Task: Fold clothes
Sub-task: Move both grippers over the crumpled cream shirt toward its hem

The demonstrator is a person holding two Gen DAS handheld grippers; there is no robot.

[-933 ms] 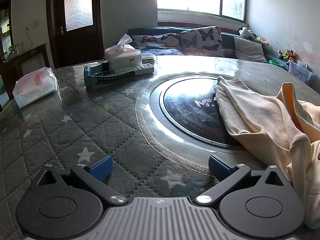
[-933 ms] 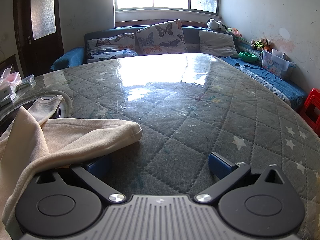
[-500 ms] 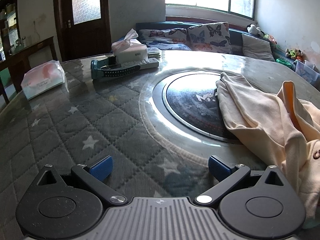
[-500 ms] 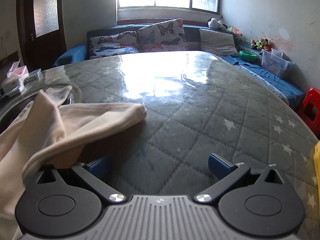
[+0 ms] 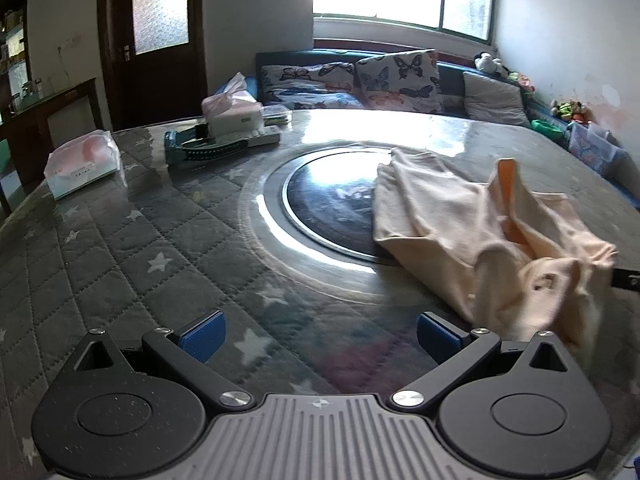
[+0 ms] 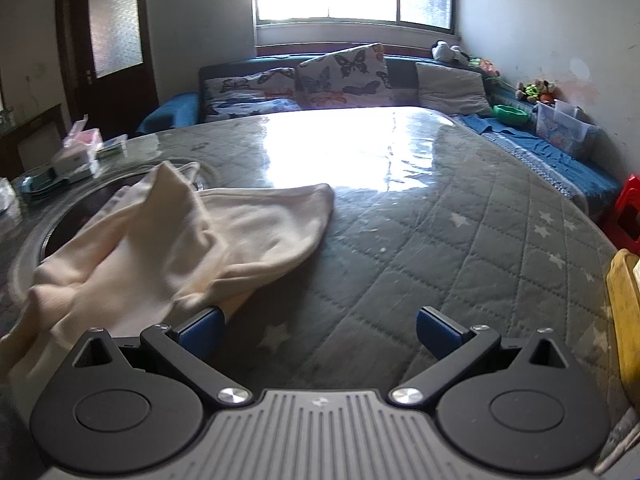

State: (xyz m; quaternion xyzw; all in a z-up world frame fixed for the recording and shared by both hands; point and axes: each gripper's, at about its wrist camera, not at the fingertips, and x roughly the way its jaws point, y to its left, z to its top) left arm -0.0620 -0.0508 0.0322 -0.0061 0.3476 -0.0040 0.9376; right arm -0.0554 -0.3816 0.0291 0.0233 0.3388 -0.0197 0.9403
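Across the quilted worktop (image 5: 120,248) the cream garment (image 5: 460,232) is lying rumpled, partly over the round glass turntable (image 5: 320,208), probably waiting to be spread flat. Left gripper (image 5: 320,338) is hovering wide open and empty, cloth to its right; right gripper (image 6: 318,332) is gaping too, cloth (image 6: 180,248) brushing its left finger.

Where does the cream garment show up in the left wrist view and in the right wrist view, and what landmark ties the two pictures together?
Left wrist: cream garment lies right of centre, crumpled, partly over the dark round turntable.
Right wrist: cream garment lies left of centre, reaching down past the left finger.
Shared landmark: butterfly-print cushion on the sofa under the window.
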